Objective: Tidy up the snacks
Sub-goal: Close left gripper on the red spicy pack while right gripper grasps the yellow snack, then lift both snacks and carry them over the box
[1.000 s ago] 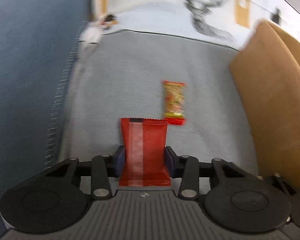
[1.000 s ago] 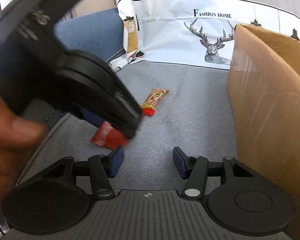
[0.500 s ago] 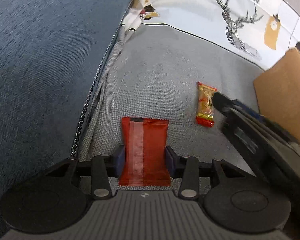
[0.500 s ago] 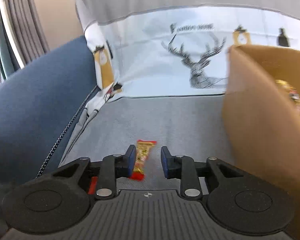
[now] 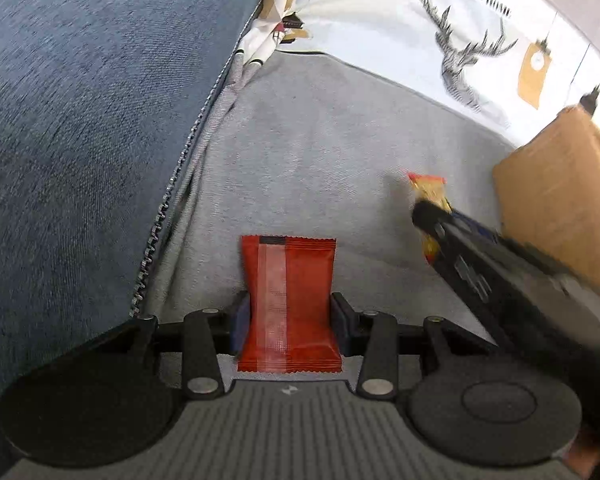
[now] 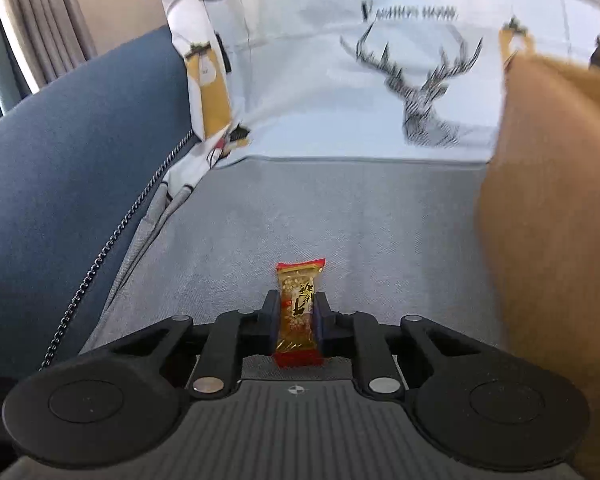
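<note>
Jaws of the right gripper (image 6: 296,316), half-open a moment ago, now pinch the peanut bar (image 6: 298,312) on the sofa seat, left gripper (image 5: 288,316) clamps the red packet (image 5: 288,300); both await the cardboard box (image 6: 552,220).
</note>
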